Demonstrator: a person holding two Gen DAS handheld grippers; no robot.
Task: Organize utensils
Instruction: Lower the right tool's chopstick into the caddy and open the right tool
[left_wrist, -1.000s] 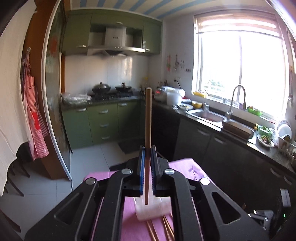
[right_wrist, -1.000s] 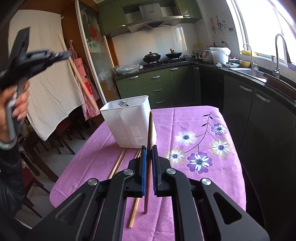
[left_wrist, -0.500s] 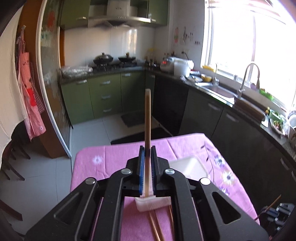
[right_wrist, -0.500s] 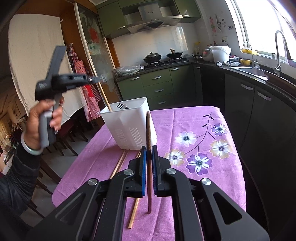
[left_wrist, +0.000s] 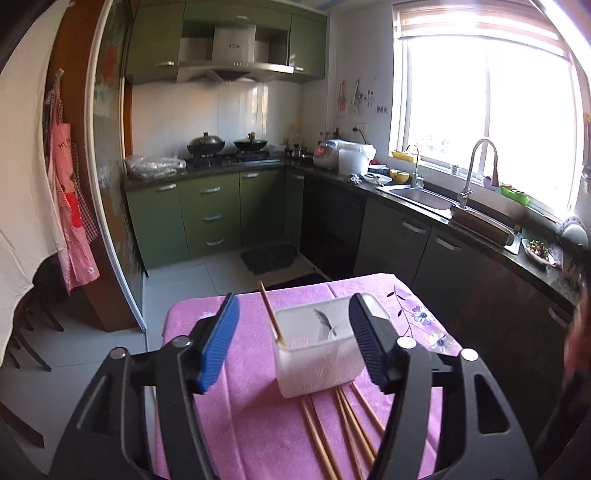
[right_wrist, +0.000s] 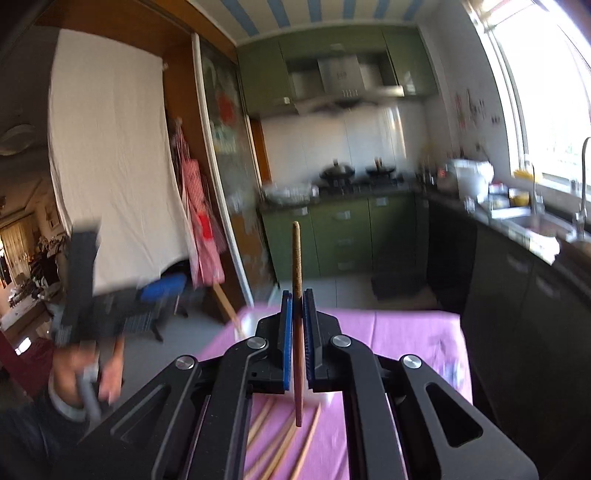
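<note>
A white utensil holder (left_wrist: 317, 354) stands on the pink tablecloth (left_wrist: 255, 424) with a fork (left_wrist: 327, 321) inside. A light wooden chopstick (left_wrist: 270, 314) leans in its left corner. My left gripper (left_wrist: 293, 306) hovers just in front of the holder; its jaws are opening with nothing pressed between them. Several chopsticks (left_wrist: 332, 432) lie on the cloth in front of the holder. My right gripper (right_wrist: 297, 295) is raised above the table and shut on a dark brown chopstick (right_wrist: 296, 251) held upright. In the blurred right wrist view the left gripper (right_wrist: 147, 295) shows at the left, held by a hand (right_wrist: 88, 373).
A dark counter with a sink (left_wrist: 424, 195) runs along the right, close to the table's right edge. Green cabinets (left_wrist: 210, 214) and a stove stand at the back. Chairs (left_wrist: 22, 332) and a hanging white sheet (right_wrist: 110, 166) are at the left.
My left gripper came down to the holder and opened, letting go of its chopstick, which now leans in the holder. My right gripper rose off the table with its dark chopstick.
</note>
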